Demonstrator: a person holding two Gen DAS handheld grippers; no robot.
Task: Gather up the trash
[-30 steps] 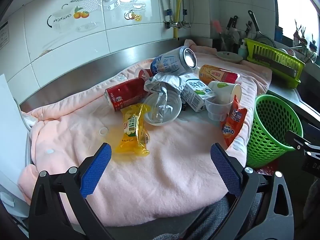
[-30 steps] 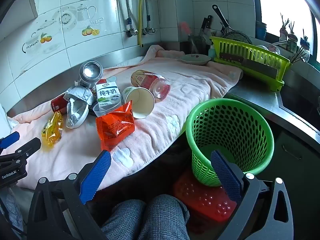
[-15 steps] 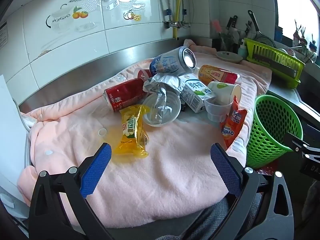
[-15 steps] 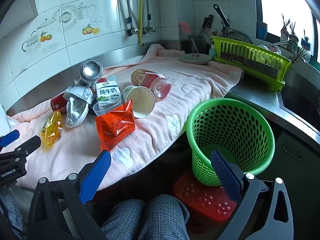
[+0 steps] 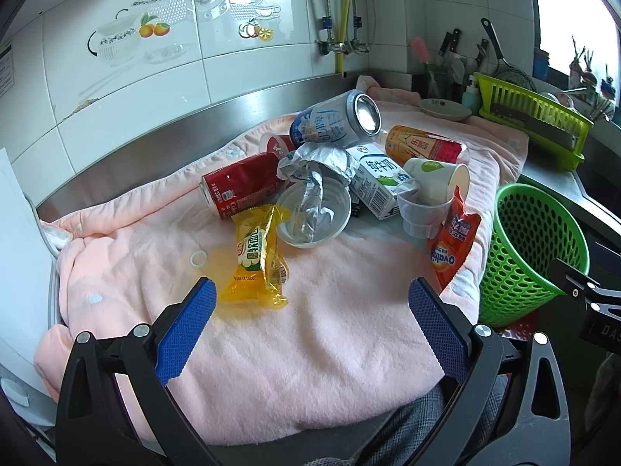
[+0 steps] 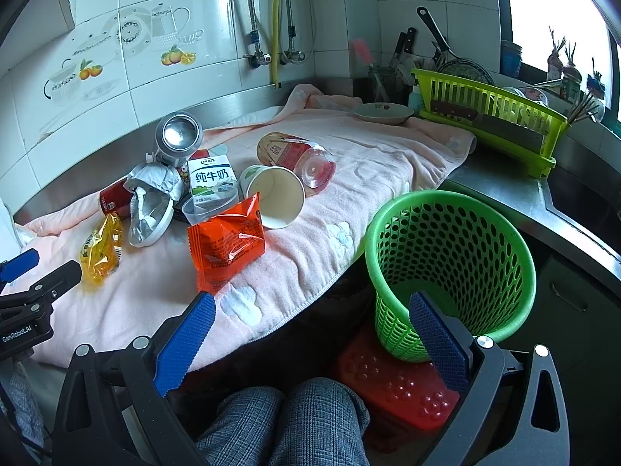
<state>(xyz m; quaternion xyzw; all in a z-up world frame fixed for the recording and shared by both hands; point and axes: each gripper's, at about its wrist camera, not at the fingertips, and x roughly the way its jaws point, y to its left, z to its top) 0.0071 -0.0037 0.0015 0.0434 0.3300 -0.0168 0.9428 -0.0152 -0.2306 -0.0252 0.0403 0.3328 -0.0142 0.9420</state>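
Fingers of both grippers, left (image 5: pixel 308 324) and right (image 6: pixel 310 339), spread wide, empty. Yellow wrapper (image 5: pixel 257 258) nearest: light, crinkly, probably slippery; pinch across its middle.

Each camera looks forward along its claw, fairly near; both share the trash pile (image 5: pixel 341 178) and basket (image 6: pixel 450 272).

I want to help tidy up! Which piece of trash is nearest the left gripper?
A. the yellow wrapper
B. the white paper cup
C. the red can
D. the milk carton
A: the yellow wrapper lies on the pink towel just ahead of the open left gripper, with the rest of the pile behind it.
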